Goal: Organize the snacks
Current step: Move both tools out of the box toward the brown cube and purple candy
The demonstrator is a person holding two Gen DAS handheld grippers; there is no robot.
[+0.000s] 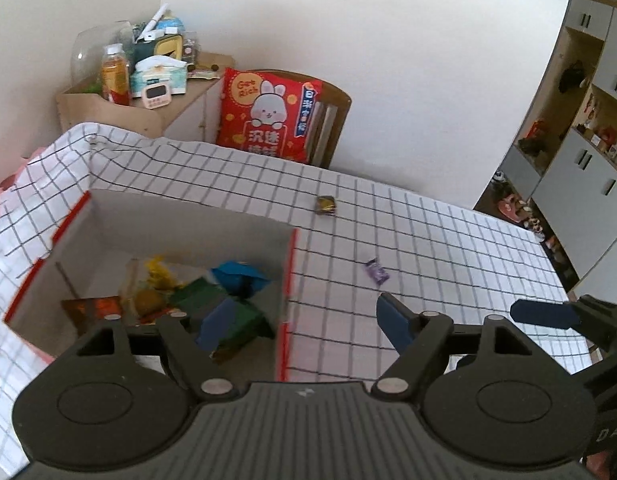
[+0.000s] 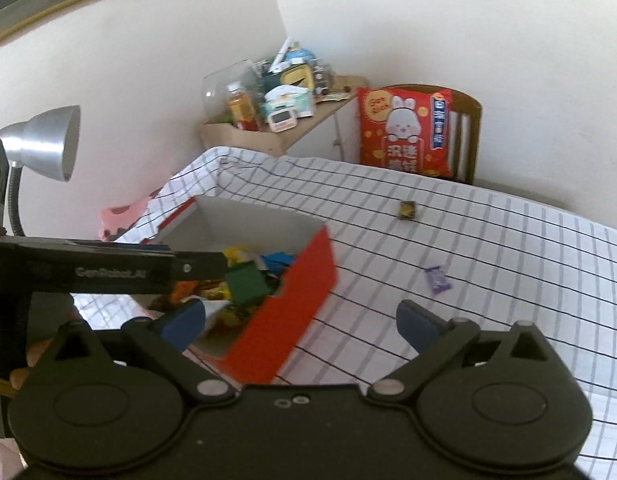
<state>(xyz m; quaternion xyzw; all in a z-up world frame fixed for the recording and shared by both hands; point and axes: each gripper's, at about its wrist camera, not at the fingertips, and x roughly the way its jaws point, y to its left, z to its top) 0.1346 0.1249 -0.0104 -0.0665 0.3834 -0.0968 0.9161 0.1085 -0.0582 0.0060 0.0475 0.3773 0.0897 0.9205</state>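
Snacks: purple candy [image 1: 376,271] and dark candy [image 1: 326,205] lay loose outside box [image 1: 244,216]; left gripper [image 1: 304,324] and right gripper [image 2: 302,322] gaped empty; small wrappers risked slipping.

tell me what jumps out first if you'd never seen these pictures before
The red and white box at the left of the checked tablecloth draws the eye, holding a heap of bright snack packets in blue, green and yellow. Two small wrapped snacks lie loose on the cloth to its right: a purple one nearer, a dark gold one farther back. Behind the table, a red rabbit cushion leans on a wooden chair.
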